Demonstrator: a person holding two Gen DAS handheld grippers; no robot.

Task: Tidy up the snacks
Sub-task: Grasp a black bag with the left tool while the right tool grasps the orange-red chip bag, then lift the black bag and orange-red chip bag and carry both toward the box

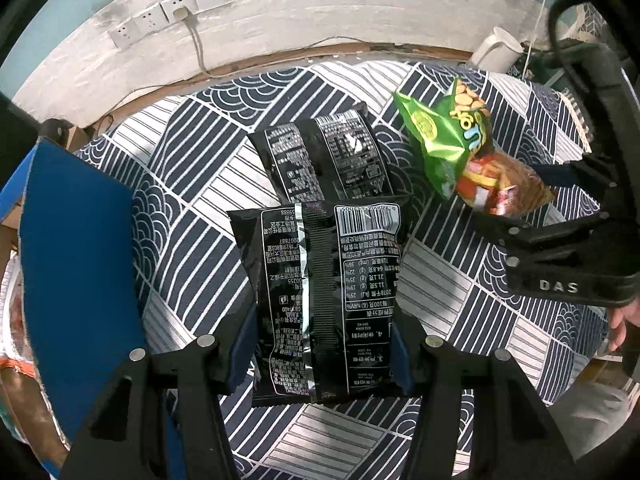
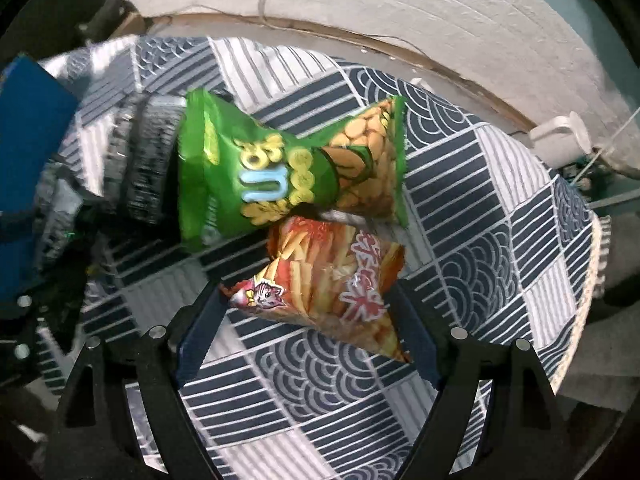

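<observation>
the left hand-held gripper [image 1: 320, 360] is clenched on a black snack packet [image 1: 320, 300], lifted clear of the patterned bench [image 1: 460, 280], likely bound for the blue box [image 1: 76, 260] just beside it. a second black packet [image 1: 332, 156] lies beyond. the right hand-held gripper [image 2: 308, 328] is released, its jaws straddling the red fries packet [image 2: 332, 280], which touches the green packet [image 2: 280, 168], probably readying a grasp.
</observation>
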